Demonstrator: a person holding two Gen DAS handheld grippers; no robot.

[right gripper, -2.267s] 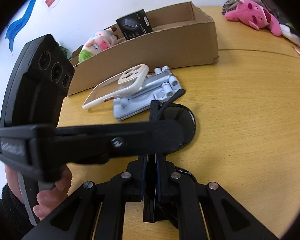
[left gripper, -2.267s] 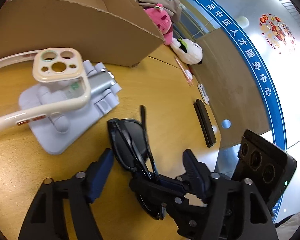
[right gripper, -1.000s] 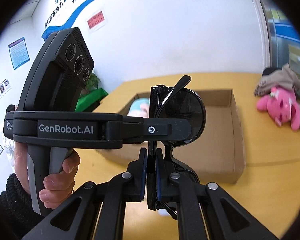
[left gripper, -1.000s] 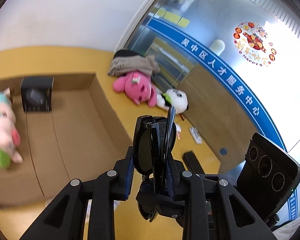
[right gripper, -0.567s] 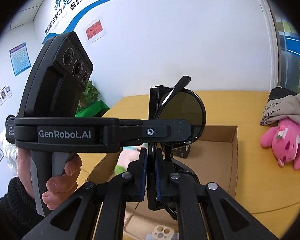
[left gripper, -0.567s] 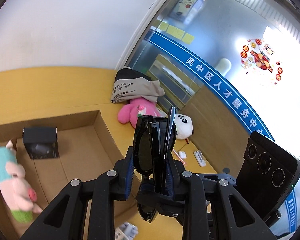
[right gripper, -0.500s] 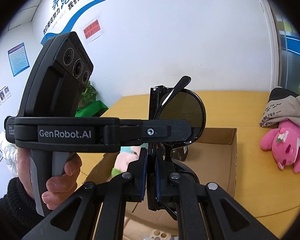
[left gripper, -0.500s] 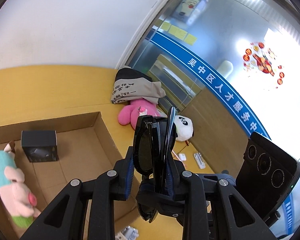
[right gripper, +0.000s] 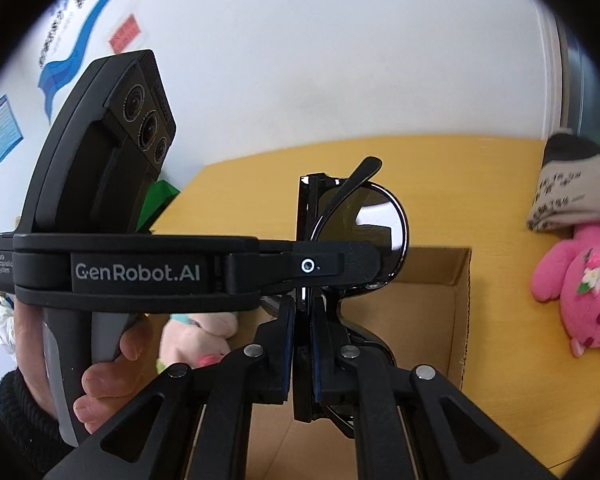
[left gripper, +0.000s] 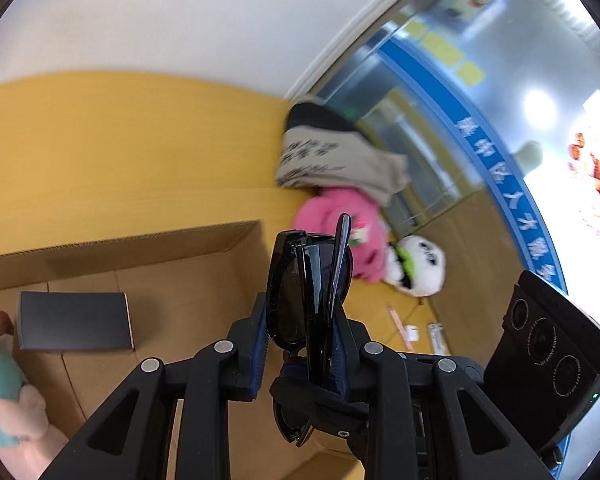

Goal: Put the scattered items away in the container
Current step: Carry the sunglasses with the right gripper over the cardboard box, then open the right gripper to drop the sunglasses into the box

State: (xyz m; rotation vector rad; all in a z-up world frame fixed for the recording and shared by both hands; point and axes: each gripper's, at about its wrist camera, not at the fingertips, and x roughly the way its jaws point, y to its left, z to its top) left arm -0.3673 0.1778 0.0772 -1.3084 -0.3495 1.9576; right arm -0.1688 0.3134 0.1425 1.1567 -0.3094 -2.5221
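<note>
both hand-held grippers grasp the same folded sunglasses (left gripper: 308,300): the left hand-held gripper (left gripper: 300,344) has its blue-padded jaws clenched across the folded frame, and the right hand-held gripper (right gripper: 302,336) is clamped tight on a thin edge of the frame, coming in roughly at right angles to the left one, whose body crosses the right wrist view just above the right jaws. neither is nearer than the other, since both hold the piece. the sunglasses stand on edge between the pads, long axis running up and away from the jaws, one round lens (right gripper: 364,224) showing broadside in the right wrist view and a folded temple tip (left gripper: 342,232) poking up past the frame. they are in the air, not yet set down. the box (right gripper: 456,304) lies just beyond and below the jaws, its open mouth facing up, so the coming move is judged to be a lowering forward and down into it. in the left wrist view its floor (left gripper: 188,292) shows bare under the sunglasses, with a dark carton (left gripper: 74,320) and a plush pig (left gripper: 4,392) farther left. past the box's far corner, on the bench (left gripper: 120,140), a pink plush (right gripper: 576,288) and a panda plush (left gripper: 418,264) lie outside, with a folded cloth (left gripper: 332,160) beyond them near the wall.
</note>
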